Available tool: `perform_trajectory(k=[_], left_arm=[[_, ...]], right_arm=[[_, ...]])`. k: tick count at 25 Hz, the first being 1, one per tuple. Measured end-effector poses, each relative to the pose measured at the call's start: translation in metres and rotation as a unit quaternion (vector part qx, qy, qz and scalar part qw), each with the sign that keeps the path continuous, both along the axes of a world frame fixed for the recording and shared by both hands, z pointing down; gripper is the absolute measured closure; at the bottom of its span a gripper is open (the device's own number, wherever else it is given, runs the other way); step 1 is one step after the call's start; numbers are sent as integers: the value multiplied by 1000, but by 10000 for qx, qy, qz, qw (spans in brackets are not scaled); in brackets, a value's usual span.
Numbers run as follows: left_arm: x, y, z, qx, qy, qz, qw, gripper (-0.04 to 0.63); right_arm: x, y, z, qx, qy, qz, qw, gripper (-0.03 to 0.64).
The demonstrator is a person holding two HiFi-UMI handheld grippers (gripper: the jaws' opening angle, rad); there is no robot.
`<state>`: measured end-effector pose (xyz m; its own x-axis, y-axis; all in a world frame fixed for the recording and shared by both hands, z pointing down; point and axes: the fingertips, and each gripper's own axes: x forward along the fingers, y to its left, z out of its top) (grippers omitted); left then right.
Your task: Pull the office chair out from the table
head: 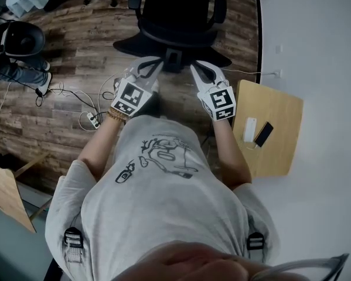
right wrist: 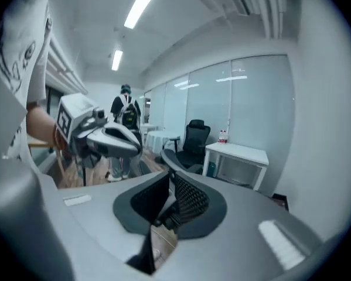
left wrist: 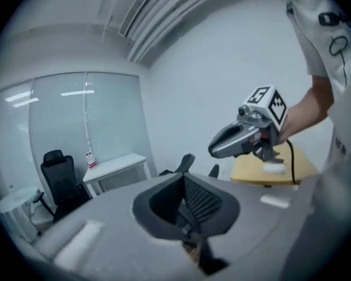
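**Head view.** The office chair (head: 175,16) stands on open floor (head: 75,57), ahead of the person and apart from the desk (head: 280,116) at the right. Neither tool touches it. The left hand-held gripper (head: 150,65) and the right hand-held gripper (head: 198,69) are held side by side in front of the chest, both pointing toward the chair.

- Judged status: the pull-out appears complete, since the chair is clear of the desk and has been let go. No remaining step is evident.
- Chair: black, with a broad rounded seat, two curved armrests and a dark base.
- Floor: wood-plank pattern, matt.
- Desk: pale wood top with rounded corners. It carries a dark phone (head: 263,134) and a white oblong item (head: 250,130).

**Left gripper view.** The jaws are fully together with nothing between them. The shell is smooth grey plastic. The jaw liners are black, one plain and one ribbed. Dark curved parts (left wrist: 187,161) rise just beyond the jaw tips and are probably the chair's arms. The right tool and the wooden desk top appear at the right. A second black chair (left wrist: 58,177) stands far off beside a white table (left wrist: 116,168).

**Right gripper view.** The jaws stand at a narrow slit and hold nothing. Plank floor shows through the gap. The liners repeat the plain and ribbed pairing. The left tool appears at the left.
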<state>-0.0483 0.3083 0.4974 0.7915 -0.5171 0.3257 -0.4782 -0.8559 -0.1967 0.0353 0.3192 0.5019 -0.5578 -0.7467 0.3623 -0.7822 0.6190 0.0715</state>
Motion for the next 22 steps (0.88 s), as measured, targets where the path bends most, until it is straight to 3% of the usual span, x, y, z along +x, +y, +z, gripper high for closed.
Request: perform_trajectory(k=[2, 5, 11, 15, 22], left_arm=[[3, 12, -24, -86, 547, -20, 9985, 592], [2, 23, -52, -357, 1253, -119, 9914, 592], [-6, 41, -101, -732, 2010, -218, 9766, 592], [-7, 54, -132, -434, 2216, -96, 9741, 592], [-3, 73, -151, -313, 2203, 18, 9749, 594]], right_arm=[[-10, 8, -26, 133, -498, 79, 9986, 585], [-25, 21, -58, 355, -851, 124, 9957, 593], [-41, 44, -108, 740, -1194, 45, 9901, 609], [-45, 58, -131, 820, -1549, 83, 9845, 609], [-48, 73, -154, 989, -1499, 54, 9837, 609]])
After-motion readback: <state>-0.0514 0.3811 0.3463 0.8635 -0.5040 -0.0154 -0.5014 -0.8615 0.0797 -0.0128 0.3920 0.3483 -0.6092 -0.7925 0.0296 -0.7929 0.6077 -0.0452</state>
